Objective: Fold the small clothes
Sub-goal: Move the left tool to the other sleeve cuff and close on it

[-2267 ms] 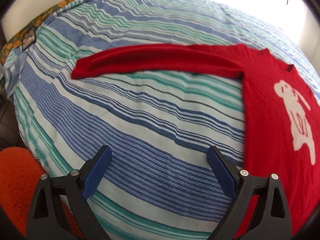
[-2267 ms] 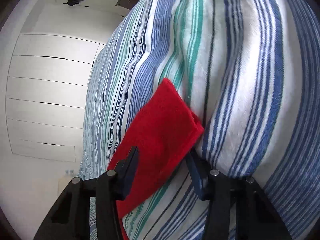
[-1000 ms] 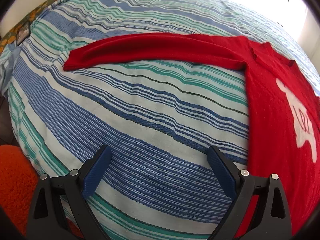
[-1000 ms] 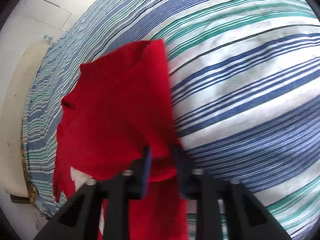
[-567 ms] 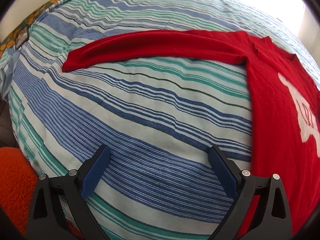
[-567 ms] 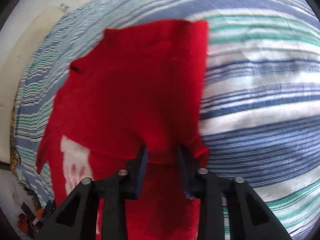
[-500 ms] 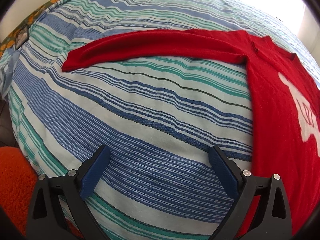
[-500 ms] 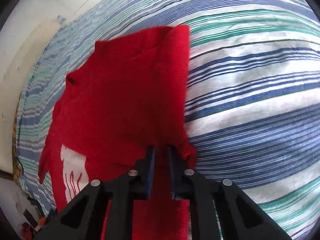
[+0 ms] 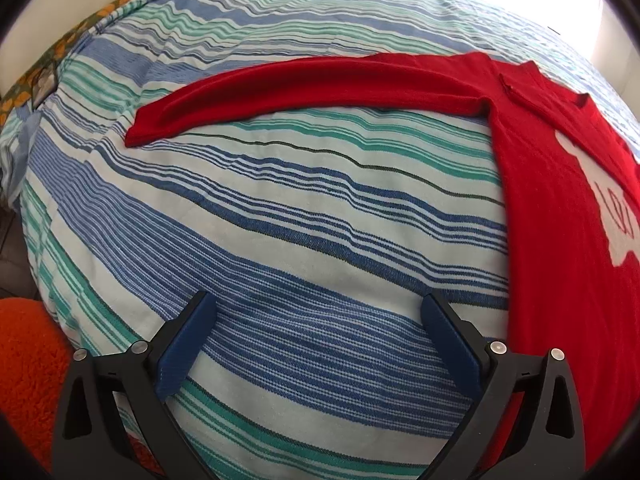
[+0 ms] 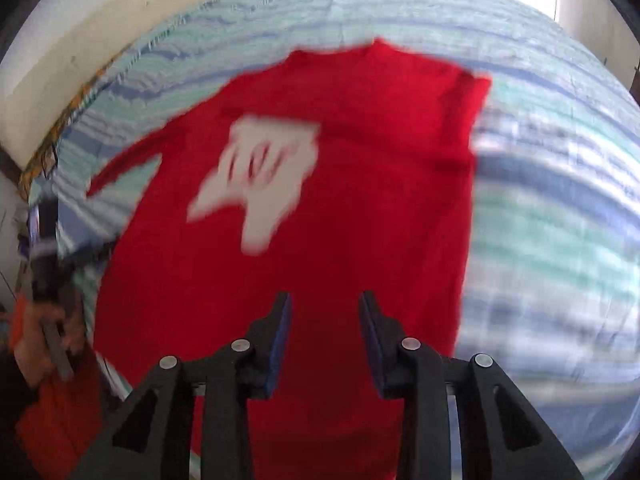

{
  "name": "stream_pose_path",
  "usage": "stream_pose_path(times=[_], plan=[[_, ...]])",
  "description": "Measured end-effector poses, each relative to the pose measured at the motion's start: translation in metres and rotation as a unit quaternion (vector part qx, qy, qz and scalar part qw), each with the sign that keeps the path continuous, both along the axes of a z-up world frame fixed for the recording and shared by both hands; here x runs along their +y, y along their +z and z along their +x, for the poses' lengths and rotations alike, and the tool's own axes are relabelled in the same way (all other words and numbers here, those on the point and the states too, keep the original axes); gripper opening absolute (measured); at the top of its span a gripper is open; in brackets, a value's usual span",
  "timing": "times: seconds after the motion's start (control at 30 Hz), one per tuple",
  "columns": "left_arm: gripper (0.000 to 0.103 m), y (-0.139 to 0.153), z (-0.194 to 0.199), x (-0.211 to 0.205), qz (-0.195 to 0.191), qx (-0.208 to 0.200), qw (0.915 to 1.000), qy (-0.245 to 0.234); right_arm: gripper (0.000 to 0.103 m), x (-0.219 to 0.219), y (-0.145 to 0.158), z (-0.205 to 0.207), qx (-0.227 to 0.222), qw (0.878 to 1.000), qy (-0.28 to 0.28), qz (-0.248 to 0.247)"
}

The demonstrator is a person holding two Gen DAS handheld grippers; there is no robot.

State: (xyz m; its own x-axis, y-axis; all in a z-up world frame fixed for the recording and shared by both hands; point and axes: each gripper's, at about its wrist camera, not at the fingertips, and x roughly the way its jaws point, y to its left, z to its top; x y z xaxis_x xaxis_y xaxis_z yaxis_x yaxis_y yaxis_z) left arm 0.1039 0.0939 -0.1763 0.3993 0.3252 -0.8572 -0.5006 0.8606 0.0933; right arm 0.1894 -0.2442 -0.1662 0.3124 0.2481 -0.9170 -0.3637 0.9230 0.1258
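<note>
Open left tongs (image 9: 320, 338) hover over striped bedspread (image 9: 280, 220) beside red sweater (image 9: 560, 208).

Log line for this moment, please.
step: sleeve fold | left gripper: open, empty, over bedspread | right gripper: open, empty, over sweater | far sleeve: flat, unfolded

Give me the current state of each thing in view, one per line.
Red knit sweater with white motif: flat, face up on striped bedspread.
Long red sleeve: stretched out, unfolded.
Left hand-held gripper: open, empty.
Right hand-held gripper: open, above sweater.
</note>
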Motion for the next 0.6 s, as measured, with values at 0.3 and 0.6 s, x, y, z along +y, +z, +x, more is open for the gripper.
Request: stream_pose_path(times=[0.3, 0.6], plan=[[0.102, -0.001, -0.003, -0.004, 0.007, 0.000, 1.0000, 0.001, 0.041, -0.037, 0.039, -0.061, -0.101, 0.989, -0.090, 0.053], [0.102, -0.001, -0.007, -0.007, 0.012, 0.002, 0.9999, -0.008, 0.061, 0.011, -0.012, -0.061, -0.040, 0.999, -0.030, 0.000]])
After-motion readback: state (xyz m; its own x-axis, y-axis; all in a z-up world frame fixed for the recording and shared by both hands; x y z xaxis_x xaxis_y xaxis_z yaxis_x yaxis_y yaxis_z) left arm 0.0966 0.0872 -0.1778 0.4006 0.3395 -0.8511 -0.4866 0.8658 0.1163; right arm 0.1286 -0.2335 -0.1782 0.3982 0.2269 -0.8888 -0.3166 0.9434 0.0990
